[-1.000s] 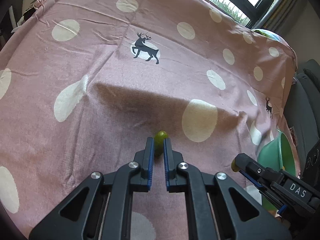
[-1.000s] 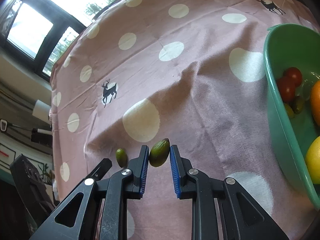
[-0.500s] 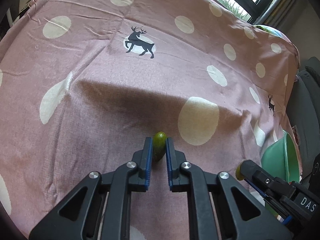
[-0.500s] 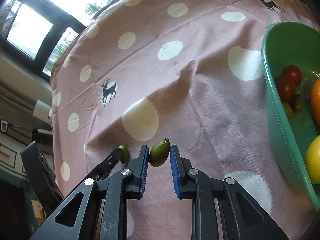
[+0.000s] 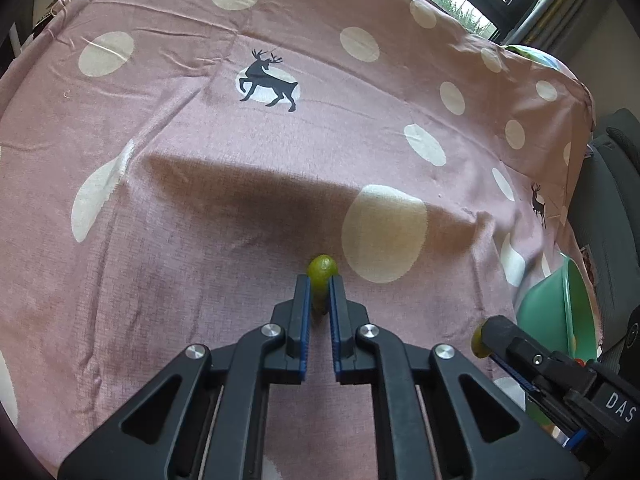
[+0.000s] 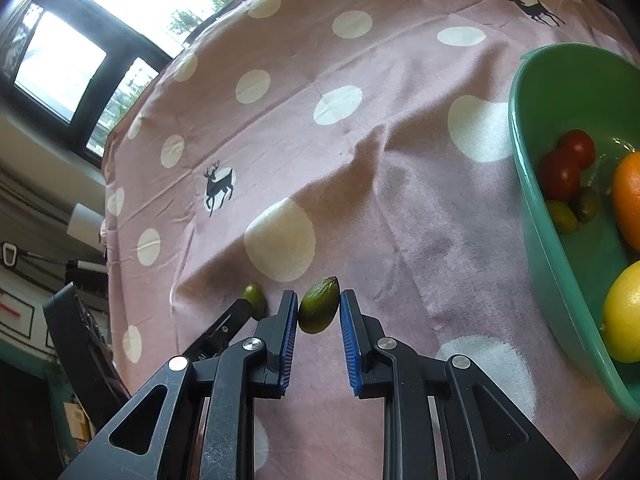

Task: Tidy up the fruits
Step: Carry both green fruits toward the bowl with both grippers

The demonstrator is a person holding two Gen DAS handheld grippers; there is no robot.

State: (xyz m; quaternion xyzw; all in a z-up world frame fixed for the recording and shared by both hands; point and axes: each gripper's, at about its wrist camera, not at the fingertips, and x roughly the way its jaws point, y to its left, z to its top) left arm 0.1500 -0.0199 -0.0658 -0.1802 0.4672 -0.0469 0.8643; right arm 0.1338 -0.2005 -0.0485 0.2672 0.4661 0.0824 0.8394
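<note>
Both sets of jaws are clenched on fruit: the left gripper (image 5: 319, 294) pinches a small green fruit (image 5: 321, 276) by its rear half, and the right gripper (image 6: 319, 306) grips a pointed olive-green fruit (image 6: 318, 306) near its tips. Each fruit protrudes beyond the pads, so either could probably squirt forward onto the pink cloth (image 6: 360, 160). The green bowl (image 6: 532, 208) sits right of the right jaws; a low carry risks striking its rim.
</note>
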